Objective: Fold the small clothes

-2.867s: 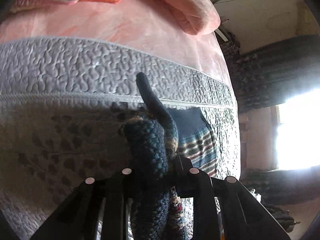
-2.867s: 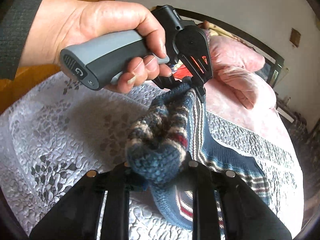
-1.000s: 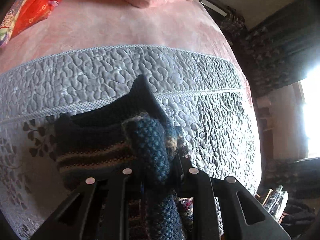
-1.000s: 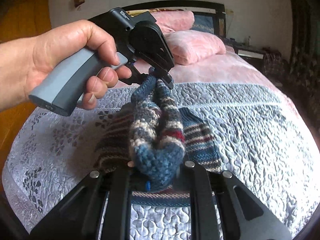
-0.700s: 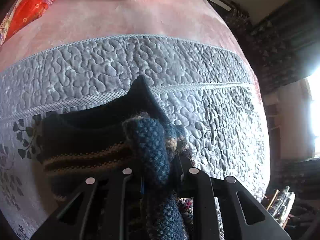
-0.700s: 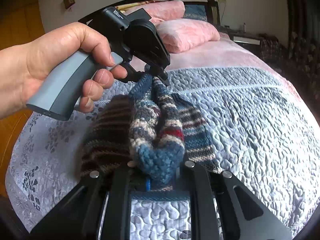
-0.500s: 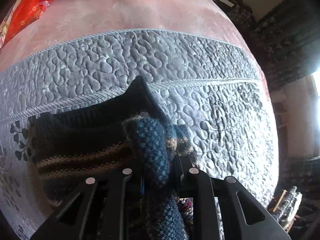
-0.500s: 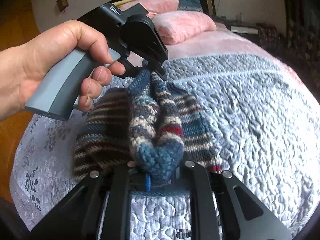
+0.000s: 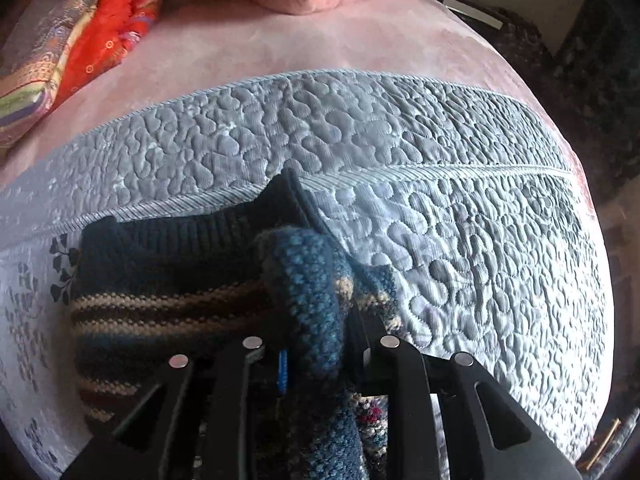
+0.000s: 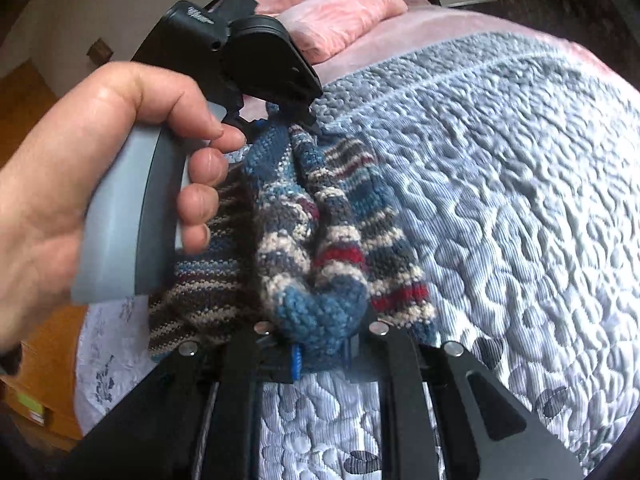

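We hold the striped knit sweater (image 10: 320,216) bunched between both grippers, its body draped on the grey quilt (image 10: 500,168); left gripper (image 9: 316,344) and right gripper (image 10: 320,330) each clamp a thick fold; we judge lowering them evenly keeps edges aligned.

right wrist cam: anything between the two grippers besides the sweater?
No. In the right wrist view the striped knit sweater alone spans from the right gripper to the left gripper; both are shut on it, above the grey quilt.
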